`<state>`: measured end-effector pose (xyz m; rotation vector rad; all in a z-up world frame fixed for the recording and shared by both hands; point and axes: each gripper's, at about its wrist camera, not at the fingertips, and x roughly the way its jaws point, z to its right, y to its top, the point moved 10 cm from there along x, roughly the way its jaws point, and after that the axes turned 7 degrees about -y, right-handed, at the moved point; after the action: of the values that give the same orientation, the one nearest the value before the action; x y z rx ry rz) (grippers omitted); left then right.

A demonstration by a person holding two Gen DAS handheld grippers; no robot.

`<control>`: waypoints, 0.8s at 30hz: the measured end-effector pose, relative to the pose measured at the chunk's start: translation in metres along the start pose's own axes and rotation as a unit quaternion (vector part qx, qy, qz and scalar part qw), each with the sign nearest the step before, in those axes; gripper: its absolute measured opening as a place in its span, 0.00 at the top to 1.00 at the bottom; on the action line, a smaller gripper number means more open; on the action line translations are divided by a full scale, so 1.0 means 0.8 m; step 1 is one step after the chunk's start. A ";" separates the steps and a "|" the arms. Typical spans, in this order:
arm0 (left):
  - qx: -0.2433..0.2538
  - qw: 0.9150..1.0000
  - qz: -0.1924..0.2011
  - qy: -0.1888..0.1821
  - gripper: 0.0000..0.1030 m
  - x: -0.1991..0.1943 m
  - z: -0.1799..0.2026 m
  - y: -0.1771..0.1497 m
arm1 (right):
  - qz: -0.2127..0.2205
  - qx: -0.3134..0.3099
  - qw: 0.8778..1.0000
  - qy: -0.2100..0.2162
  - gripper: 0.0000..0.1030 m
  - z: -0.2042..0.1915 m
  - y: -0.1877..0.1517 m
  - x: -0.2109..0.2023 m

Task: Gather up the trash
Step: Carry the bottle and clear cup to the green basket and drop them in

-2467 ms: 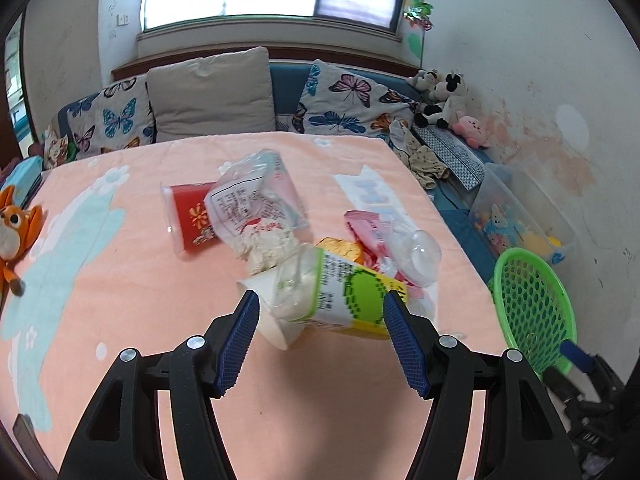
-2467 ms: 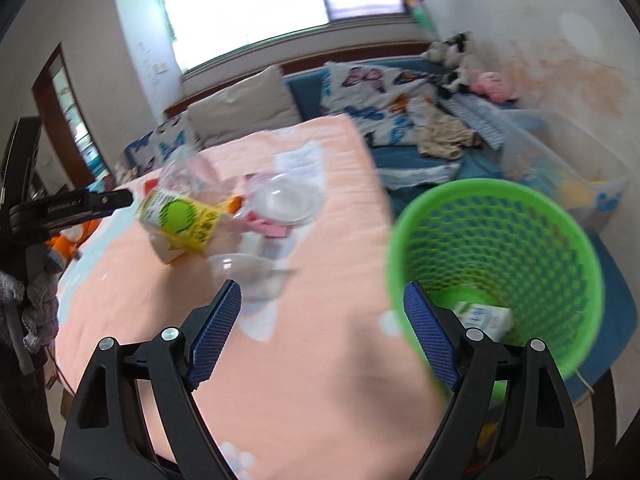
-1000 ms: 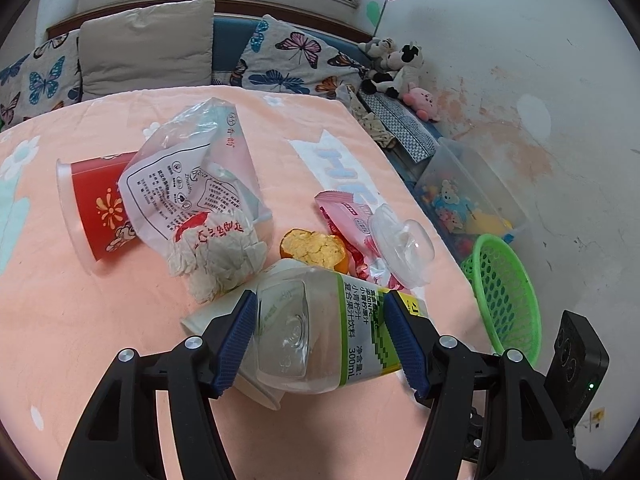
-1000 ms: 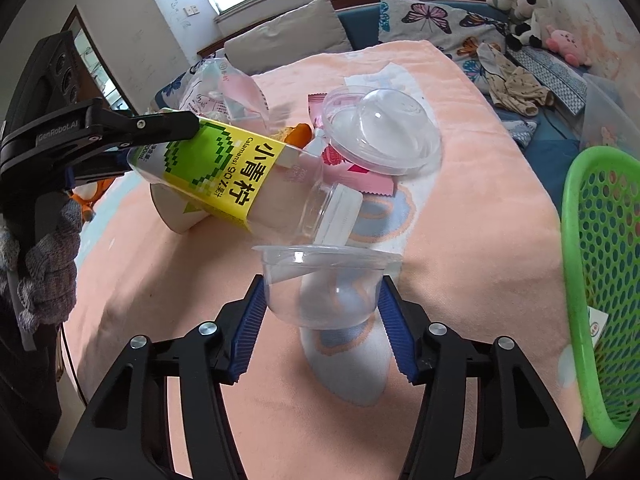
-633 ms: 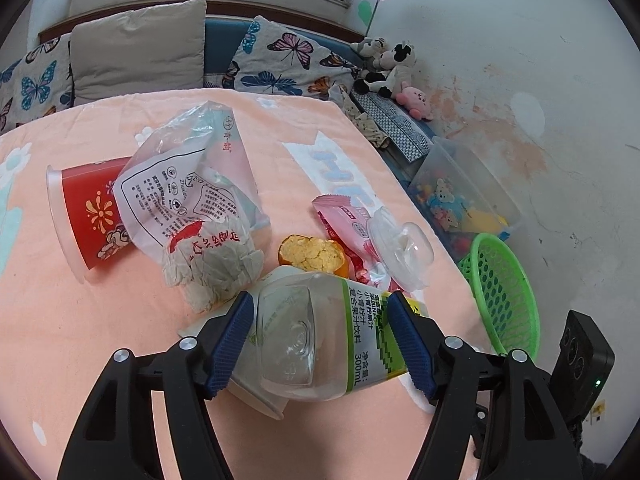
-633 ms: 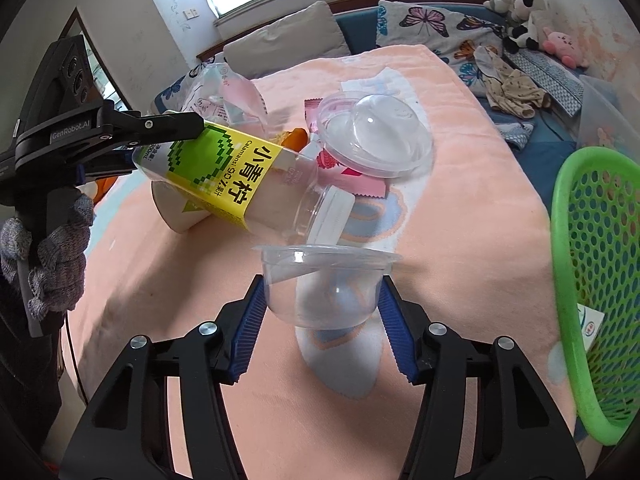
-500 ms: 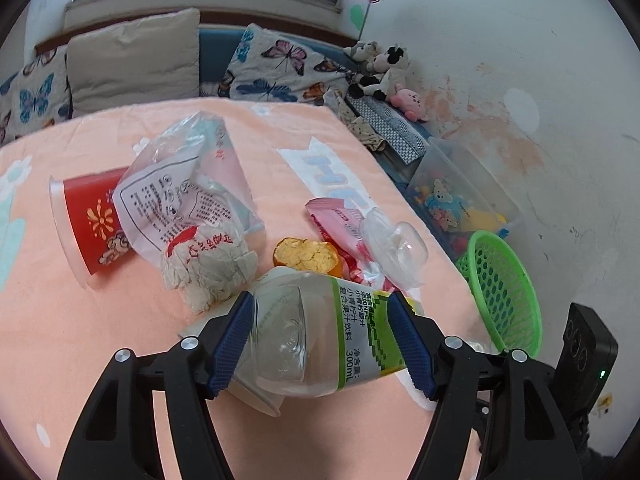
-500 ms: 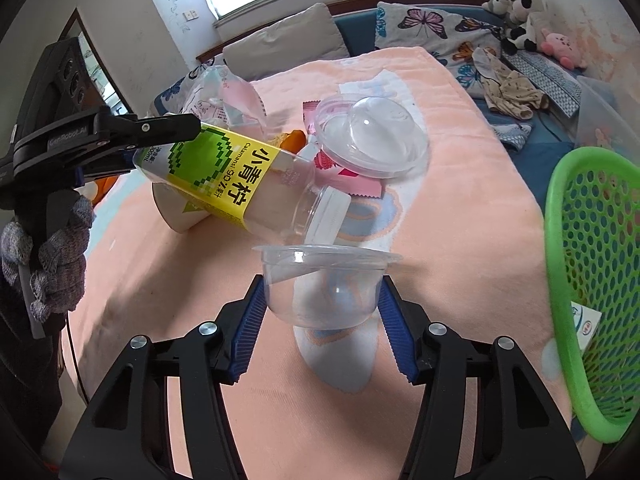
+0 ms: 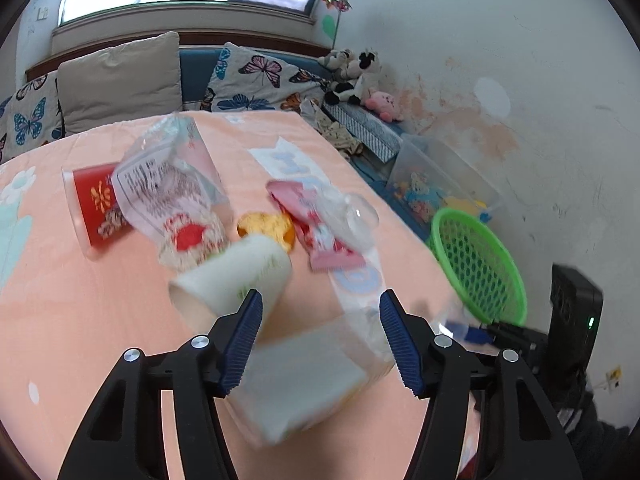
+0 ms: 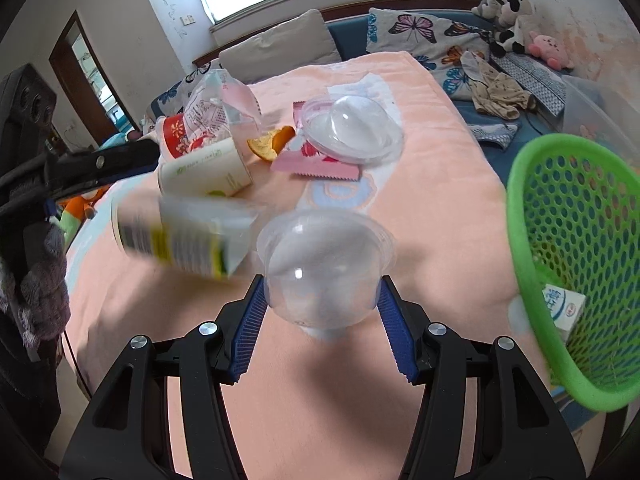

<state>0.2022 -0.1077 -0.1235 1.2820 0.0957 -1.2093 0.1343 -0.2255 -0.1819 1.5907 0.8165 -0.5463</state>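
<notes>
Glossy clear plastic cup [image 10: 324, 268], matt fuzzy tablecloth [image 10: 440, 208], perforated plastic basket [image 10: 580, 240].

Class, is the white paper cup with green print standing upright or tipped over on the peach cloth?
Tipped over. The white paper cup lies on its side, open mouth facing the left gripper, beside the orange peel.

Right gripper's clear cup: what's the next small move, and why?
Probably swing the right gripper to the right until the clear cup is over the green basket. The cup is clamped between the fingers above the table, and the basket stands open beside the table's right edge with a carton in it.
</notes>
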 end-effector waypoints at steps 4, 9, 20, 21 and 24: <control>0.033 0.999 -0.019 0.009 0.43 0.001 0.014 -0.025 | 0.003 0.002 1.000 -0.008 0.45 0.008 -0.009 -0.009; 0.074 0.996 -0.049 0.017 0.39 0.008 0.028 -0.052 | 0.005 0.009 1.000 -0.015 0.45 0.018 -0.015 -0.017; 0.168 0.980 -0.100 0.027 0.23 0.043 0.038 -0.064 | 0.010 0.018 0.999 -0.026 0.45 0.033 -0.017 -0.033; 0.182 0.977 -0.106 0.030 0.22 0.047 0.040 -0.065 | 0.012 0.018 0.999 -0.027 0.45 0.034 -0.017 -0.035; 0.203 0.971 -0.121 0.033 0.22 0.060 0.042 -0.069 | 0.014 0.018 0.999 -0.030 0.45 0.037 -0.016 -0.038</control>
<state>0.1656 -0.1525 -0.1791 1.7059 0.0541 -1.4442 0.1076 -0.2604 -0.1730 1.6087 0.7411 -0.5890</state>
